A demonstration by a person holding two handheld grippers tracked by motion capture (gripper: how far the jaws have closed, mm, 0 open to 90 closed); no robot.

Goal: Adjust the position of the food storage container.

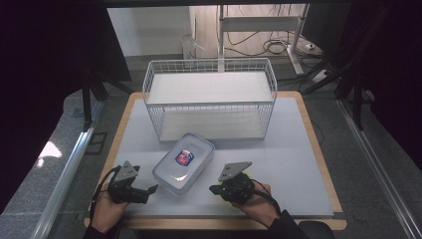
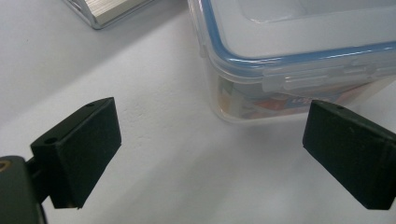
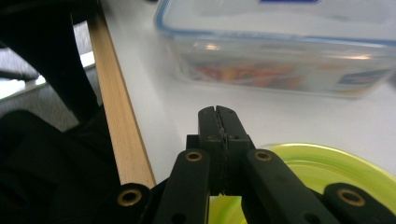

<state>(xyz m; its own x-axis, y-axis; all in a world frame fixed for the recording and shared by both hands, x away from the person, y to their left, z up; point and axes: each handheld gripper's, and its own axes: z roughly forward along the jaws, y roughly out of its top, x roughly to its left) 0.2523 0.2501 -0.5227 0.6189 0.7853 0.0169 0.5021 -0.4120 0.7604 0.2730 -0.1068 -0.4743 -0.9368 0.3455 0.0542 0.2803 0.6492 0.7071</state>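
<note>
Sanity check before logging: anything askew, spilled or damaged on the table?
Nothing spilled or broken. The clear plastic lidded container sits diagonal to the white wire shelf rack, lid clipped on. One oddity: a yellow-green round disc lies under the right gripper, whose jaws are shut.

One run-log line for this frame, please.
left gripper: jaws open, facing lidded plastic container | right gripper: jaws shut, empty, above yellow-green disc | wire basket: behind container

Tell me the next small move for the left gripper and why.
Probably ease the left gripper forward so its open jaws straddle the near corner of the lidded plastic box. In the left gripper view the jaws stand wide apart just short of the box, touching nothing, while the right gripper sits shut beside it.
</note>
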